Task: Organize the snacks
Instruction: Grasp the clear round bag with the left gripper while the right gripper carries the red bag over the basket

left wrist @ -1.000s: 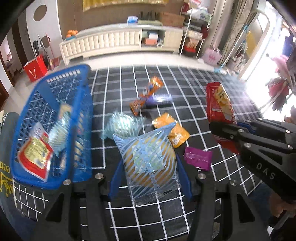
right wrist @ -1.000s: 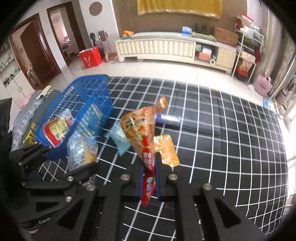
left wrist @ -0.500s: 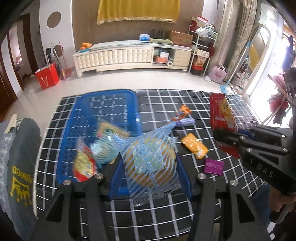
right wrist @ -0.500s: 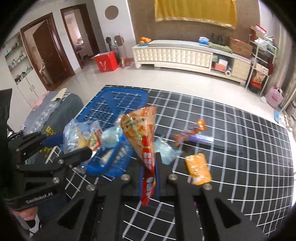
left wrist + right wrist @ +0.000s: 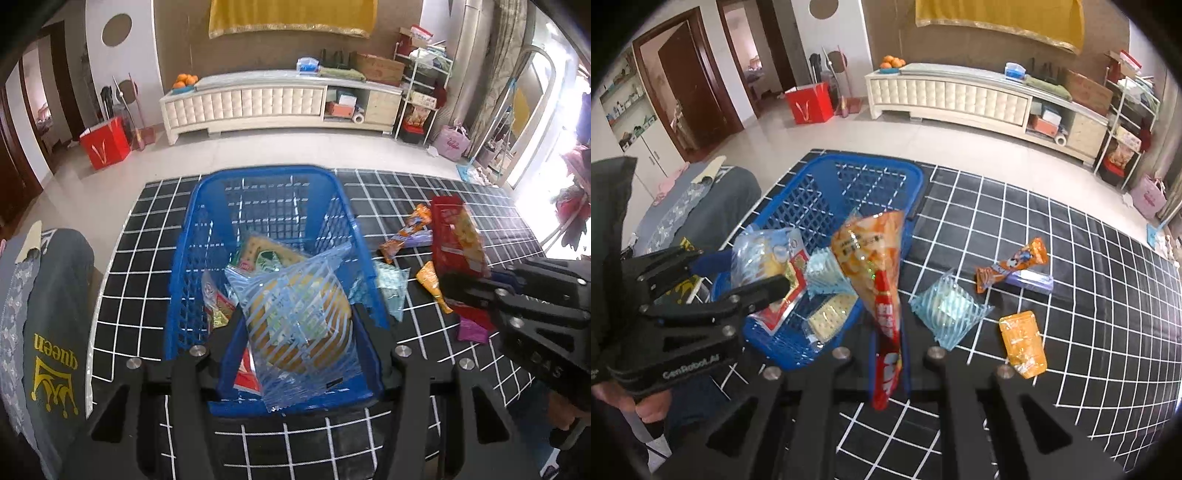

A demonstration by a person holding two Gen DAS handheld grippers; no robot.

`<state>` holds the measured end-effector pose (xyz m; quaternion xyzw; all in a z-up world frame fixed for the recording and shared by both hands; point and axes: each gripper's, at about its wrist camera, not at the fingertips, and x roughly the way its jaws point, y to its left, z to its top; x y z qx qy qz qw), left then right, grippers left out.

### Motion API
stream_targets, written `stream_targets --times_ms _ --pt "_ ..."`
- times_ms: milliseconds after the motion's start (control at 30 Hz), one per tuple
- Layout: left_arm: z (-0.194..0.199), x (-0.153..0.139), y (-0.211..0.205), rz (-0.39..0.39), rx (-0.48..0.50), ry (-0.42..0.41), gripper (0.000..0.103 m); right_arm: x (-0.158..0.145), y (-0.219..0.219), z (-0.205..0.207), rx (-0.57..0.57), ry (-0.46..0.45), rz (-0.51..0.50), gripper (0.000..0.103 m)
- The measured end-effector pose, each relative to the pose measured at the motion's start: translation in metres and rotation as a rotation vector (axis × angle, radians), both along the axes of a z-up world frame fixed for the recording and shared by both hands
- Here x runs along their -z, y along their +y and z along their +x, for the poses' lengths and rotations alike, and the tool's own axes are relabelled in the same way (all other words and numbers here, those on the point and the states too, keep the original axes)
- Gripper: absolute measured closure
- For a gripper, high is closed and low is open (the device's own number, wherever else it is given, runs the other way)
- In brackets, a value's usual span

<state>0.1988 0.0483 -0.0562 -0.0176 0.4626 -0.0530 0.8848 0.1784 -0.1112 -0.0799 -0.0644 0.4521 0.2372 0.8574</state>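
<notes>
Two packets are in our grip at this moment. Our left gripper [image 5: 295,332] is closed on a clear blue-striped plastic packet with a round yellow pastry inside [image 5: 299,317], held directly above the blue plastic mesh basket [image 5: 184,280], so that one is nearly home. Our right gripper [image 5: 888,354] pinches the lower edge of a tall orange-and-red crisp bag [image 5: 875,273], which stands upright ahead of its fingers, just to the right of the basket and not yet over it.

Inside the basket, below the left gripper, we count several snacks already sorted: a cracker packet [image 5: 827,321], a red-and-yellow packet [image 5: 786,295] and a small blue-striped one [image 5: 823,277].

Left on the black white-gridded mat [image 5: 1071,295], ahead and to the right of the right gripper, lie another blue-striped packet [image 5: 947,310], a flat orange pouch [image 5: 1023,343] and an orange-and-purple wrapped bar [image 5: 1012,271]. A small purple sachet [image 5: 471,330] shows beside the right gripper in the left view. We judge the job roughly half done.
</notes>
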Motion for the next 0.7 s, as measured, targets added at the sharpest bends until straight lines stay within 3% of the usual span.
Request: stream_targets --times_ms 433,700 --pt "0.023 0.049 0.001 -0.052 0.006 0.102 0.051 0.016 0.001 0.002 0.017 0.034 -0.03 0.089" --pt "0.011 0.029 0.009 -0.062 -0.021 0.075 0.045 0.002 -0.001 -0.004 0.007 0.015 0.0 0.089"
